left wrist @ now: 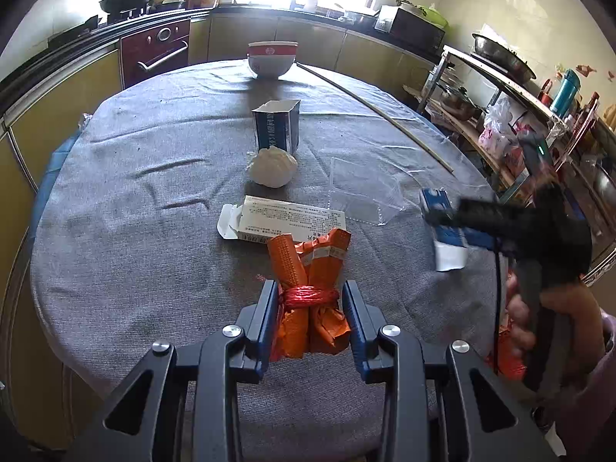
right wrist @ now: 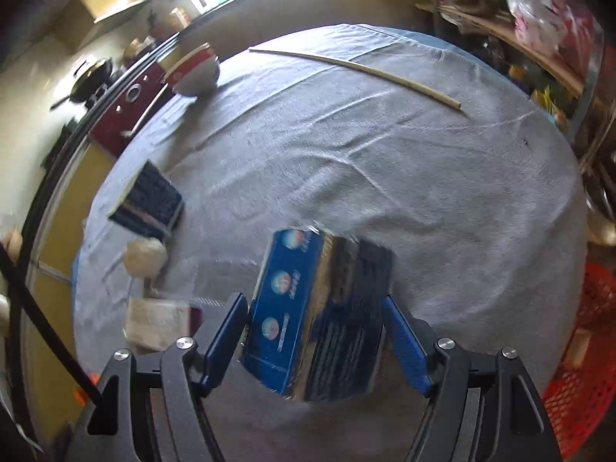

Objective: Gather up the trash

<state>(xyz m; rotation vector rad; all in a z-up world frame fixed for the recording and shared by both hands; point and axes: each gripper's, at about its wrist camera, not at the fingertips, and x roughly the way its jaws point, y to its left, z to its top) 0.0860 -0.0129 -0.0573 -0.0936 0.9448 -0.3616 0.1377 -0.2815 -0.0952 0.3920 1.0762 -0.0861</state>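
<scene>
The left gripper (left wrist: 310,300) had its two blue fingers (left wrist: 269,308) pressed against the sides of an orange wrapper bundle (left wrist: 312,288) tied round the middle with red string, the bundle sitting between them just above the grey cloth of the round table (left wrist: 115,250). Just beyond the bundle lay a flat white box (left wrist: 285,217) with one end flap open, then a white wad (left wrist: 272,167), then an upright blue carton (left wrist: 276,125) with its top torn open, and at the far edge a red-and-white bowl (left wrist: 272,58). A clear plastic tray (left wrist: 365,192) lay to the right of the white box, and a long thin stick (left wrist: 377,115) ran along the table's right side. The right gripper (right wrist: 313,340) held a blue box (right wrist: 315,315) between its fingers (right wrist: 404,342), lifted clear of the cloth and blurred; in the left view it showed at the table's right edge. A red mesh basket (right wrist: 589,346) stood off the table's right side, partly cut off by the frame.
</scene>
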